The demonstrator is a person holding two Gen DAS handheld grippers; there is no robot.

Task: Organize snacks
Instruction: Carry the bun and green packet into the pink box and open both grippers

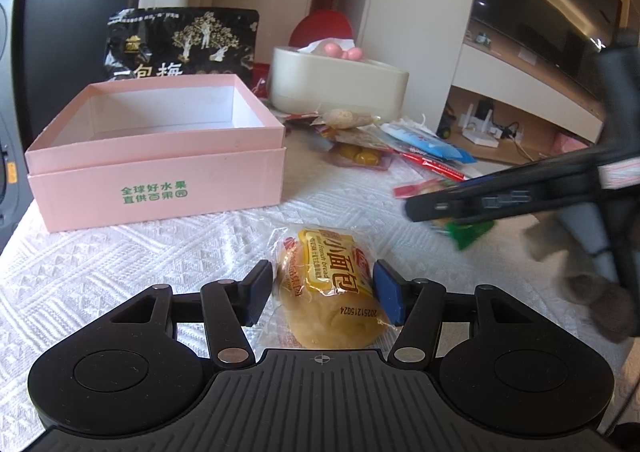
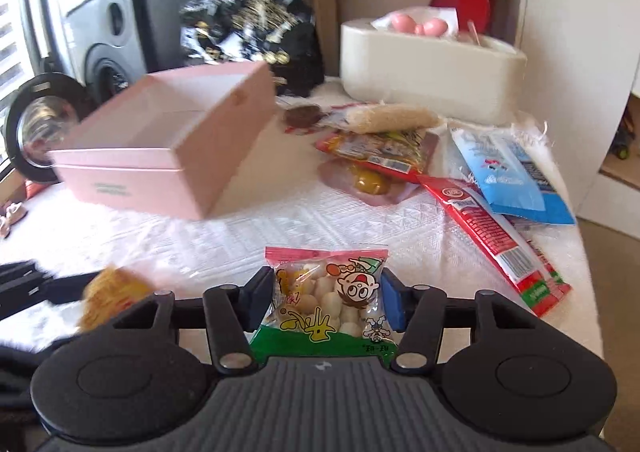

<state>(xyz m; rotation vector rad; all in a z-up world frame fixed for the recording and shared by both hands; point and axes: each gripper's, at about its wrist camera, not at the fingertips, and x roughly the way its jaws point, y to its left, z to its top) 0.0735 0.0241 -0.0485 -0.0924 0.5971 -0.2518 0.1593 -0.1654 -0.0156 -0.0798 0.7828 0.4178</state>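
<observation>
My left gripper [image 1: 325, 290] is shut on a wrapped small bread [image 1: 332, 288] with a yellow label, just above the white tablecloth. My right gripper [image 2: 326, 300] is shut on a bag of white puffs with a cartoon face [image 2: 328, 300]; it shows from the side in the left wrist view [image 1: 416, 208]. An open, empty pink box [image 1: 156, 156] stands at the far left, also in the right wrist view [image 2: 168, 148]. The bread shows blurred at the lower left of the right wrist view [image 2: 108, 292].
A pile of snack packets [image 2: 400, 148] lies right of the box, with a blue bag [image 2: 508, 172] and red sticks [image 2: 492, 232]. A cream tissue holder [image 1: 340, 84] and a black bag [image 1: 180, 44] stand behind. The table edge [image 2: 588, 252] is at the right.
</observation>
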